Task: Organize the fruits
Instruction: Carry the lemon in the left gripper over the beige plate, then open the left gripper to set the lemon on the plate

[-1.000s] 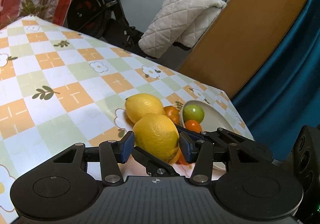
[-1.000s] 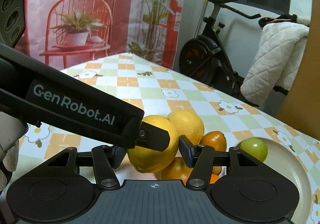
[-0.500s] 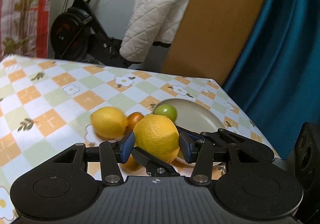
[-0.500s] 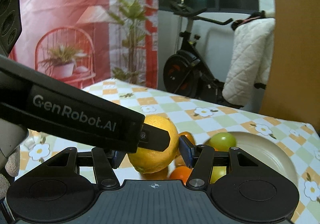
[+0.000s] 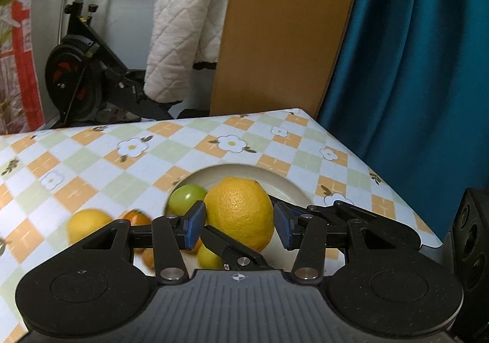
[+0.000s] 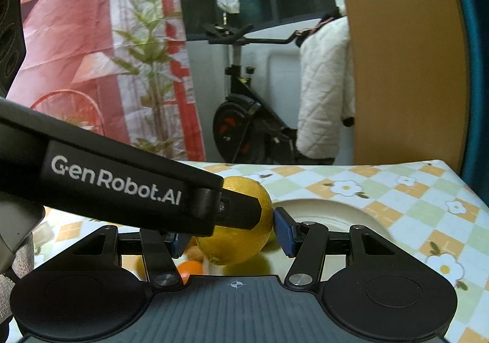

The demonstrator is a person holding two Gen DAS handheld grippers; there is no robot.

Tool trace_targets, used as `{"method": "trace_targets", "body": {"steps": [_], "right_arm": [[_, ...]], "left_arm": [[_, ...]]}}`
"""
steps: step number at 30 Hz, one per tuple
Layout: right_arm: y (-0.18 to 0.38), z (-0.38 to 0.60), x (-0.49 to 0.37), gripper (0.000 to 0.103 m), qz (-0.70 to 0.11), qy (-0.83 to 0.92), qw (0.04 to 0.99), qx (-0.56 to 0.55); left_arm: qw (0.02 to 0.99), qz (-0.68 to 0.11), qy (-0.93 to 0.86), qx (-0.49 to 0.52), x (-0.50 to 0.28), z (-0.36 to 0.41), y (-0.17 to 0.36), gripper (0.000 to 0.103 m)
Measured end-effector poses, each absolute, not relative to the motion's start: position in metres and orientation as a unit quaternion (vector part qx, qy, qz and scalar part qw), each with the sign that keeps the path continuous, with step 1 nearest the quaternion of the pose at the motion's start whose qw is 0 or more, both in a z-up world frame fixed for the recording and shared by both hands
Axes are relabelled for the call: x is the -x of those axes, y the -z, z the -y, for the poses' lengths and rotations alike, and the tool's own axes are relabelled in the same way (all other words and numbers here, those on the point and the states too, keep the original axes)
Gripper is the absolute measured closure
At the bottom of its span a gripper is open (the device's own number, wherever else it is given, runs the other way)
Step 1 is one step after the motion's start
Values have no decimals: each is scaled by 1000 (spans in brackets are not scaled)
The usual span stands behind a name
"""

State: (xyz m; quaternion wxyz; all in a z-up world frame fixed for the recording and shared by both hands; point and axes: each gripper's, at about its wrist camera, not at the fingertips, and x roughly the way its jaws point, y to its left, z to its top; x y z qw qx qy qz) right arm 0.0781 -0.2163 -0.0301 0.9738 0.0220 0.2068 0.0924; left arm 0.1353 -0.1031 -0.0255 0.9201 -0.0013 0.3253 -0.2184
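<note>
Left wrist view: left gripper [image 5: 238, 228] and right gripper [image 6: 227, 234] both grip one big lemon [image 5: 239, 211], fingers [image 5: 193, 228] pressed on its sides, right gripper's arm crossing under it. Lemon is held up over the plate [image 5: 287, 187] on the checked tabletop [image 5: 101, 165]. Green fruit [image 5: 186, 197] sits at plate's left edge; 2nd lemon [image 5: 85, 222] & a small orange [image 5: 134, 216] lie on the cloth beside it, blurred.

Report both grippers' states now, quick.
Left gripper: closed on the big lemon, above the plate.
Right gripper: closed on the same lemon.
</note>
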Motion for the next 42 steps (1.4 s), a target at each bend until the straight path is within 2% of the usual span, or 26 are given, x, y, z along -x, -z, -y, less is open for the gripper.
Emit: {"method": "trace_targets", "body": {"steps": [20,31,42], "right_arm": [[69,268,-166,51,-269,-87,958,-40],[74,269,-173,51,-278,-81,956,-49],[61,268,-160,50,-268,-61,960,-55]], "left_arm": [[904,-376,203,-18,-214,137,56,53],[904,-377,202,-7,-224,135,62,52],[914,-358,190,-6,-210,127,46,50]]}}
